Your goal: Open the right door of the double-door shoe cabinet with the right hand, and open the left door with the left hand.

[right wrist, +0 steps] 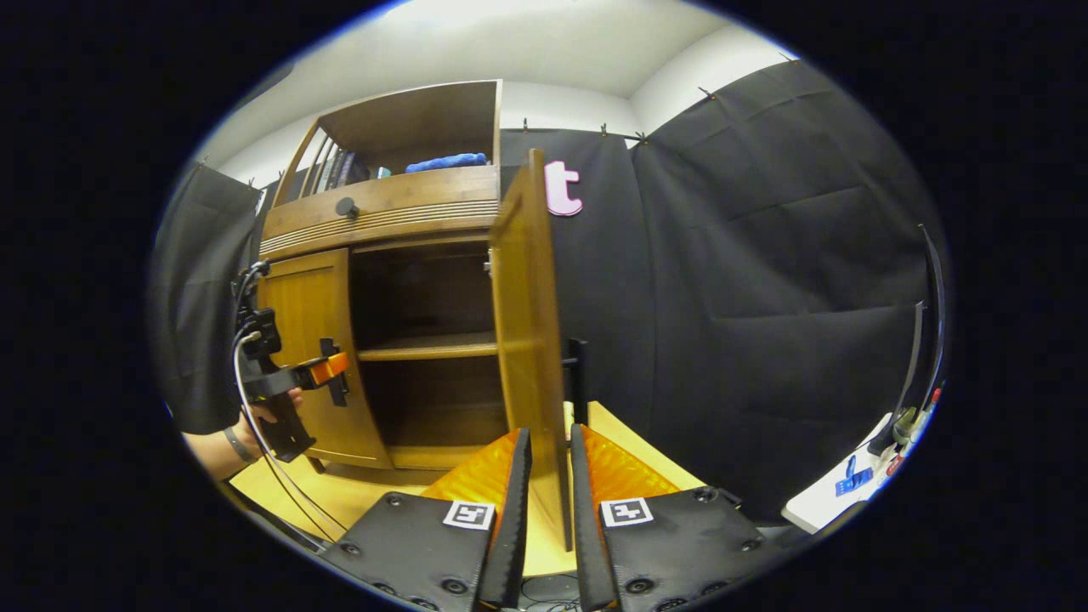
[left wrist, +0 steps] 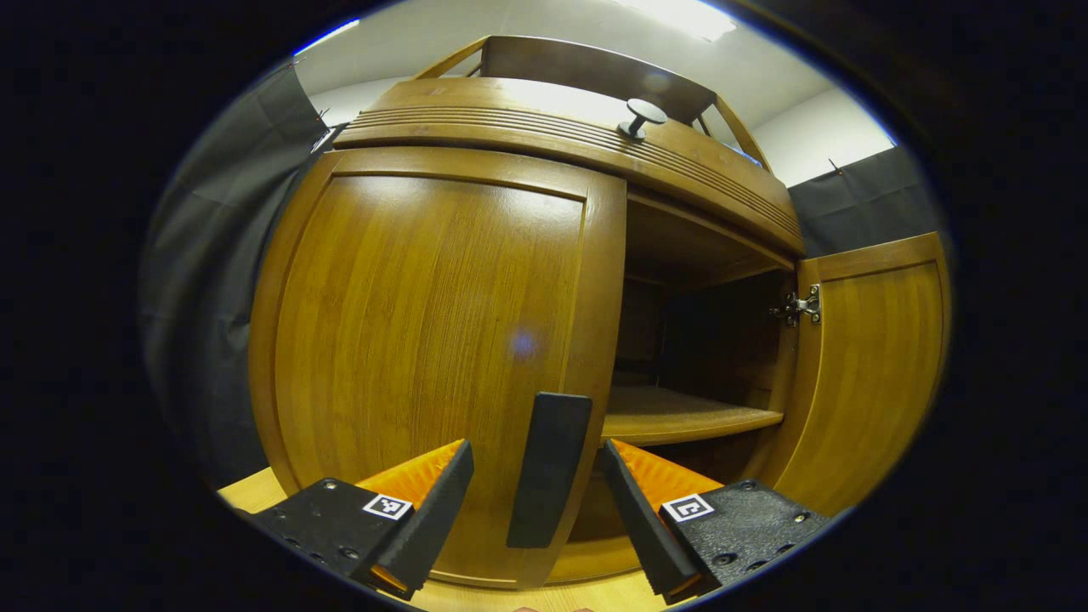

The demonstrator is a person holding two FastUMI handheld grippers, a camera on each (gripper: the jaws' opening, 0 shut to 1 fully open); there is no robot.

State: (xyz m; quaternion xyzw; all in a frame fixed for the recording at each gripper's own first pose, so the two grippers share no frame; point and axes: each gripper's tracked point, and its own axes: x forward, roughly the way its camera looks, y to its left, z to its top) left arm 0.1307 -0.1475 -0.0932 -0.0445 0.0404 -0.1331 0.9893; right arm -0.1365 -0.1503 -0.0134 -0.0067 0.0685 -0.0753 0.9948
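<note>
Standing open at a wide angle, the right door [right wrist: 523, 340] of the wooden shoe cabinet [right wrist: 382, 212] shows its thin edge in the right gripper view, and the right gripper [right wrist: 550, 493] has its fingers drawn narrow on either side of that lower edge, though whether both press on the wood I cannot tell. Behind the door, the compartment holds one bare shelf [right wrist: 429, 346] and dark space above and below it. On top sits an open hutch with a blue folded item [right wrist: 446, 161] and some upright spines beside slats.

The left door [left wrist: 433, 357] is shut, a glossy, grained panel with a raised frame and a dark upright bar handle [left wrist: 550, 467] near its inner edge. The left gripper [left wrist: 537, 501] has its fingers spread wide, one on each side of that handle without touching it. A round knob [left wrist: 642, 115] sits on the ribbed drawer front [left wrist: 552, 136] above. A metal hinge [left wrist: 799, 308] shows on the opened door.

In the right gripper view, a hand [right wrist: 268, 416] holds the left gripper level, pointed at the left door.
</note>
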